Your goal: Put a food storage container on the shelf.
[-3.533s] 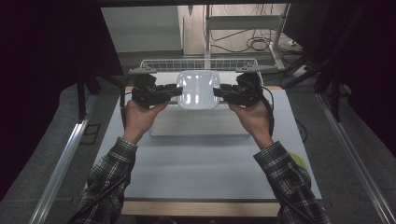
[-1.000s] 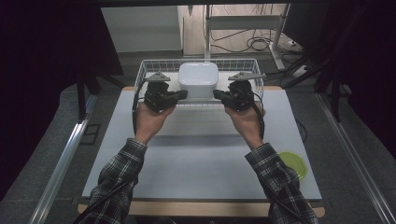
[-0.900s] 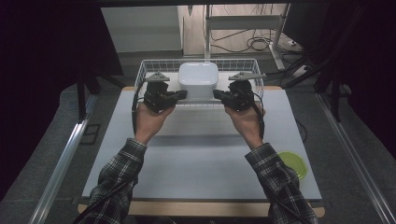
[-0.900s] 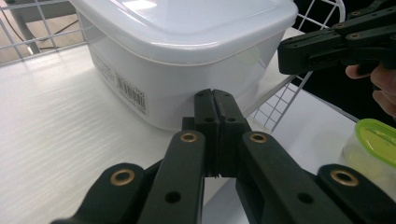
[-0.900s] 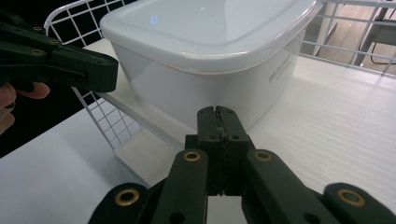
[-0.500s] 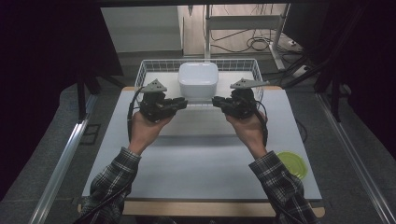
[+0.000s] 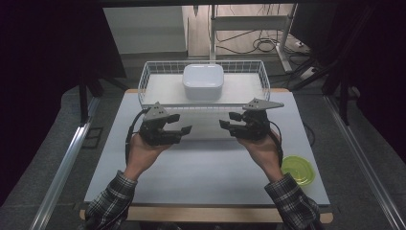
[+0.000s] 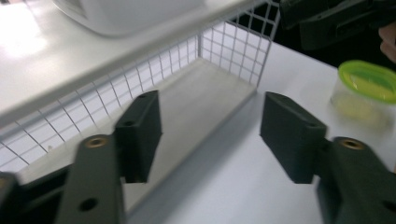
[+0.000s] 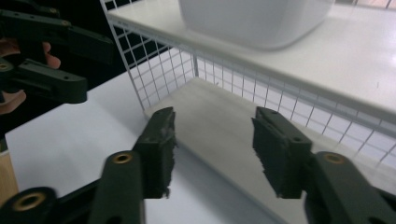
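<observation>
- A white rounded-square plastic container (image 7: pixel 203 81) sits inside a white wire mesh basket (image 7: pixel 261 72) at the far edge of a white table (image 7: pixel 201 167).
- The left gripper (image 7: pixel 177 129) hovers over the table just in front of the basket's near wall. Its jaws are spread wide and hold nothing.
- The right gripper (image 7: pixel 227 125) mirrors it on the other side, also wide open and empty.
- The container lies beyond and between the two grippers, about equally near to each. It looks roughly as wide as it is deep, so no long axis stands out.
- A round clear tub with a lime-green lid (image 7: pixel 298 170) stands near the table's right edge, well apart from both grippers.
</observation>
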